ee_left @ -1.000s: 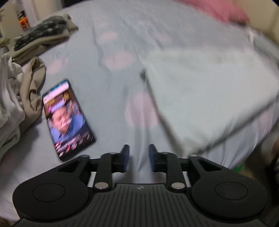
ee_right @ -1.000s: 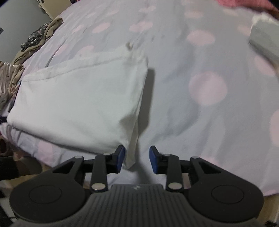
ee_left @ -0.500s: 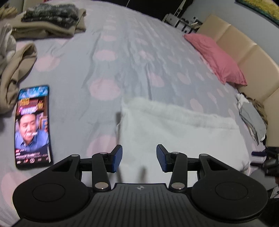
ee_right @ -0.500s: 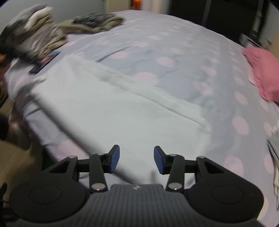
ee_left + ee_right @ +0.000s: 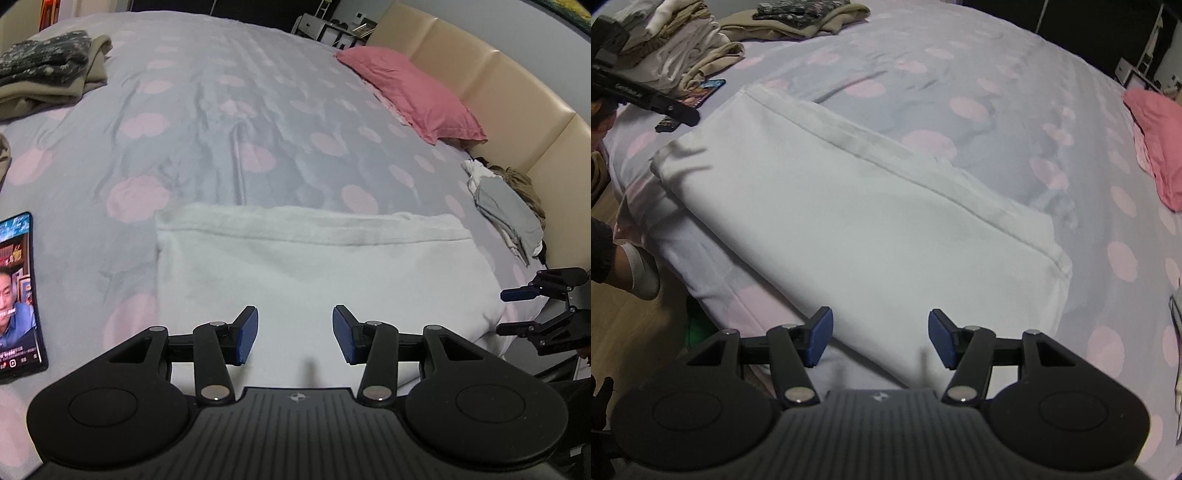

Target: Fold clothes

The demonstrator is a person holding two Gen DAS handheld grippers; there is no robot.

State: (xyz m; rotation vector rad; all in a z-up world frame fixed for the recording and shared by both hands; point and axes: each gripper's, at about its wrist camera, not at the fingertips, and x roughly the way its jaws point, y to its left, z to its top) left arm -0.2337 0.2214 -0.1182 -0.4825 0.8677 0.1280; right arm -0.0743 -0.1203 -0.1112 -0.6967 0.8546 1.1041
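A white garment lies folded into a flat rectangle at the near edge of the bed, on a grey cover with pink dots. Its cloth is smooth and thick, with a stitched hem band along the far edge and a soft, rounded fold at its near right corner. What kind of garment it is cannot be told, since no sleeve, collar or leg shows.

From the left, in the left wrist view: a lit phone lies on the cover, cut off by the frame edge, well left of the garment. A pile of clothes sits at the far left corner. The left gripper hovers over the garment's near edge with its blue pads spread wide and nothing between them. Farther right, a pink pillow rests against the beige headboard, and a small heap of grey cloth lies by the bed's right edge. The right gripper pokes in at the far right, mostly cut off.

In the right wrist view, the right gripper is likewise spread wide and empty, over the garment's near edge. A foot in a white sock shows at left on the wood floor.

The garment's long axis runs left to right along the bed's near edge, the hem band facing away toward the middle of the bed.
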